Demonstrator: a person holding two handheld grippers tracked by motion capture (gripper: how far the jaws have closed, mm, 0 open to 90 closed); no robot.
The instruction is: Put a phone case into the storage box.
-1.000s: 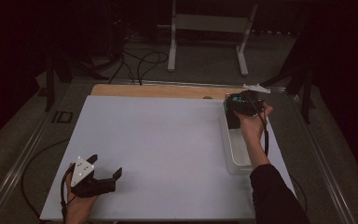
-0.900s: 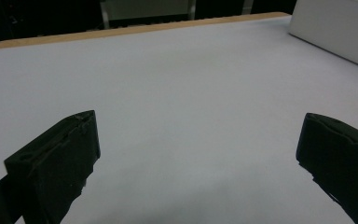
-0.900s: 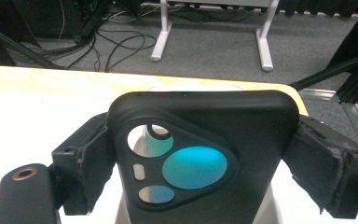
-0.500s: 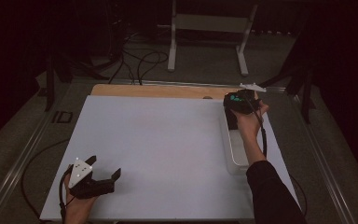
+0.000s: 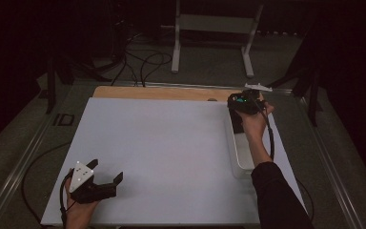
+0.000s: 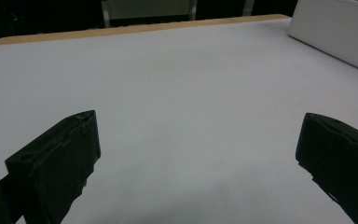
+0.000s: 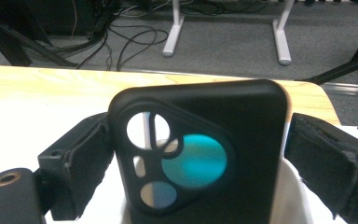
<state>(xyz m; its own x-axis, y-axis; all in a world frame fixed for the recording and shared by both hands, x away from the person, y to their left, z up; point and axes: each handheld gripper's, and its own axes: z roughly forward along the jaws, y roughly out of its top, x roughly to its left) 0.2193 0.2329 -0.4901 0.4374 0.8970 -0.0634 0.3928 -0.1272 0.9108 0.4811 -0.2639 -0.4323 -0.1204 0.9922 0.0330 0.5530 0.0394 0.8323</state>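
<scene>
At the far right corner of the counter (image 5: 171,148), the right gripper (image 5: 240,112) hovers over the far end of a long white tray (image 5: 238,152), with a black phone case (image 7: 205,154) standing upright between its jaws. From the right gripper view, the case's back faces the camera, its camera cutouts showing the white sheet and a teal glow behind. The jaws have just been opening: the pad on one side stands visibly apart from the case's edge, while the other sits very close, so the grip looks released or nearly so. The case's lower end seems to sit in the tray, though its base is hidden. Near the person's side, the left gripper (image 5: 100,188) rests low on the counter with its jaws spread wide and nothing between them. Judging from this, setting the case into the tray looks all but done; what is left is drawing the right gripper clear without tipping the case.
</scene>
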